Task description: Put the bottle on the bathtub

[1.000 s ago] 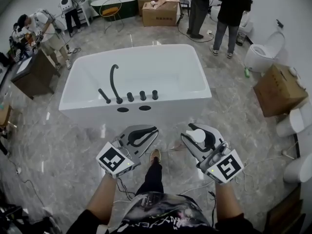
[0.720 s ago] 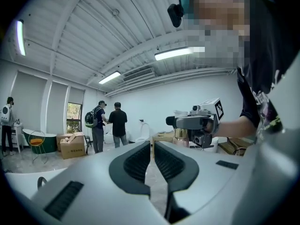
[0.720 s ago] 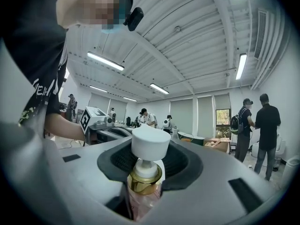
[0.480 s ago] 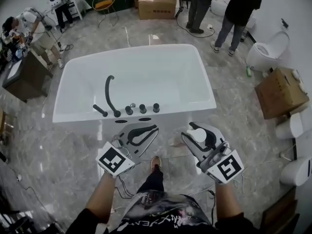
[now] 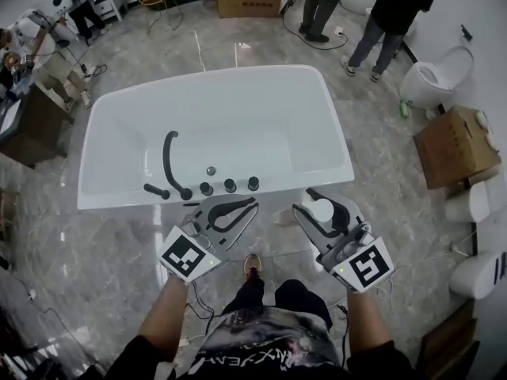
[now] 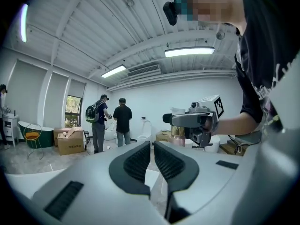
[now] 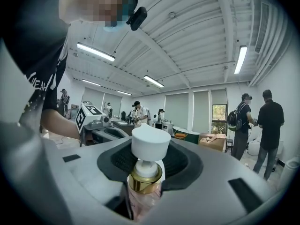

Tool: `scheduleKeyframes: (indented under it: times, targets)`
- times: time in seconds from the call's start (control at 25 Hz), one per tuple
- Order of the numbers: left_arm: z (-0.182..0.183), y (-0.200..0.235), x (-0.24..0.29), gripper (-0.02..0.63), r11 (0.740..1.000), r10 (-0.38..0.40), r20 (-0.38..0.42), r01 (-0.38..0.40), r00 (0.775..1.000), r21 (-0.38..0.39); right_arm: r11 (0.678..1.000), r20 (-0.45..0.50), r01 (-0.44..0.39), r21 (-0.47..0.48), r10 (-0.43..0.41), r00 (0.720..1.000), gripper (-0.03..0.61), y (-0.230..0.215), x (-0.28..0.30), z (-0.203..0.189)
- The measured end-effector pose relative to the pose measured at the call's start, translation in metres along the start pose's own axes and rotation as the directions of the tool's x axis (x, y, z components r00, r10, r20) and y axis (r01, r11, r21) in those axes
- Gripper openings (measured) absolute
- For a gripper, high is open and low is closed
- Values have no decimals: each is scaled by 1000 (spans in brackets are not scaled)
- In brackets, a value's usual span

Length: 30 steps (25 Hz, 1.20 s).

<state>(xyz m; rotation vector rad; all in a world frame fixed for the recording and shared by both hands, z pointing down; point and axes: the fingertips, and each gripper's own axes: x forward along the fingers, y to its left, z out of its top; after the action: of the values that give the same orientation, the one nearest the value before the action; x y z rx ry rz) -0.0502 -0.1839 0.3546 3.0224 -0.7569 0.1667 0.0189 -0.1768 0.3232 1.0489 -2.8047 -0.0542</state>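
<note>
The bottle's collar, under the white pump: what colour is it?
Gold; the collar shows best in the right gripper view.

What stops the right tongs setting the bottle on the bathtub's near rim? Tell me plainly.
Nothing visible, so probably yes. The right tongs, shut on the bottle, hover just short of the bathtub and its near rim with nothing between; the black taps sit further left, clear of the path.

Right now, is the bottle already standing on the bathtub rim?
No, the pump bottle is clamped in the right tool, held in the air in front of the bathtub.
</note>
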Motion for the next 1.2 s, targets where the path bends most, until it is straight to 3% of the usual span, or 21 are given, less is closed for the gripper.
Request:
scheduleKeyframes:
  times: [0.24, 0.48, 0.76, 0.96, 1.2]
  targets:
    - [-8, 17, 21, 41, 1000, 8, 0, -8, 1000, -28, 1000, -24, -21, 17, 22, 999, 141, -25, 22, -14]
    - [-10, 42, 36, 41, 997, 67, 12, -66, 998, -37, 999, -15, -50, 6, 50, 999, 141, -45, 43, -18]
    - [-20, 66, 60, 42, 995, 99, 2, -99, 995, -18, 999, 38, -44, -31, 45, 998, 141, -79, 71, -29]
    - [-45, 81, 72, 41, 991, 128, -13, -128, 992, -24, 994, 4, -66, -91, 66, 998, 141, -88, 91, -63]
    - [-101, 101, 88, 41, 987, 151, -56, -154, 987, -47, 995, -34, -69, -74, 66, 997, 141, -108, 120, -126]
